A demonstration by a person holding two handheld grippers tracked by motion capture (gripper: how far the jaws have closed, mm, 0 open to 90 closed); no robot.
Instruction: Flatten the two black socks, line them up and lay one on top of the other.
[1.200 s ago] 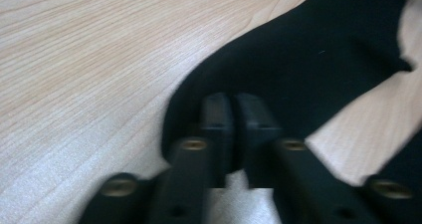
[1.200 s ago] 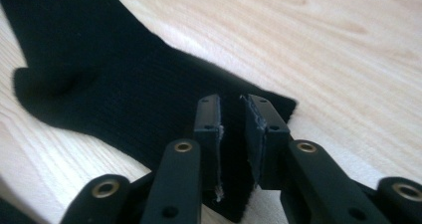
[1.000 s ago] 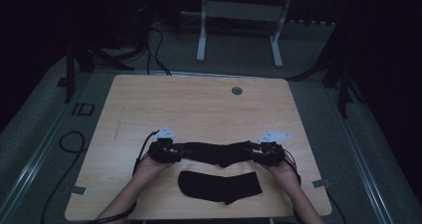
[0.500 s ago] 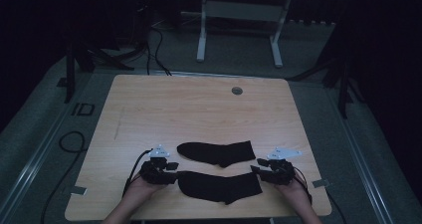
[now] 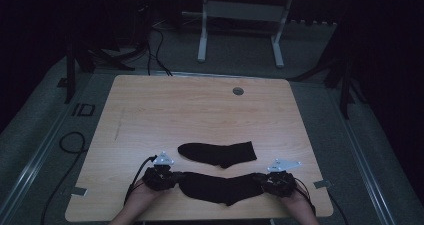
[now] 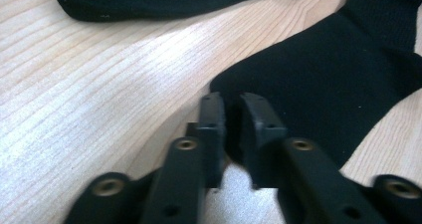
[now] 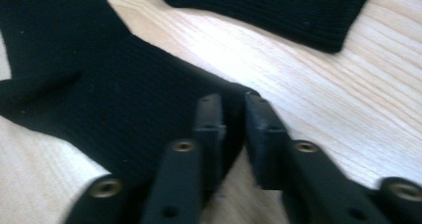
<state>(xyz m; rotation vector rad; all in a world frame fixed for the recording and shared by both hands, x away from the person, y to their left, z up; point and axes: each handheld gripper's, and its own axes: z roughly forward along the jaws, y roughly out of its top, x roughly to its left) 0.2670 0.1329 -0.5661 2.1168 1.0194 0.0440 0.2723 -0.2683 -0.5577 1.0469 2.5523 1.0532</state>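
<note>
- We've got a light wood bench (image 5: pixel 200 110) in a dark room.
- Two black socks: near sock (image 5: pixel 220 186) pinched between left tool (image 5: pixel 172 177) and right tool (image 5: pixel 262 180), far sock (image 5: pixel 217 153) just beyond them.

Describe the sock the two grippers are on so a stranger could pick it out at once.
On the wooden table lie two black socks, one behind the other. The near sock is the one closest to the person's edge, stretched between the left gripper and the right gripper, whose jaws close on its two ends. The far sock lies free, with nothing touching it.
</note>
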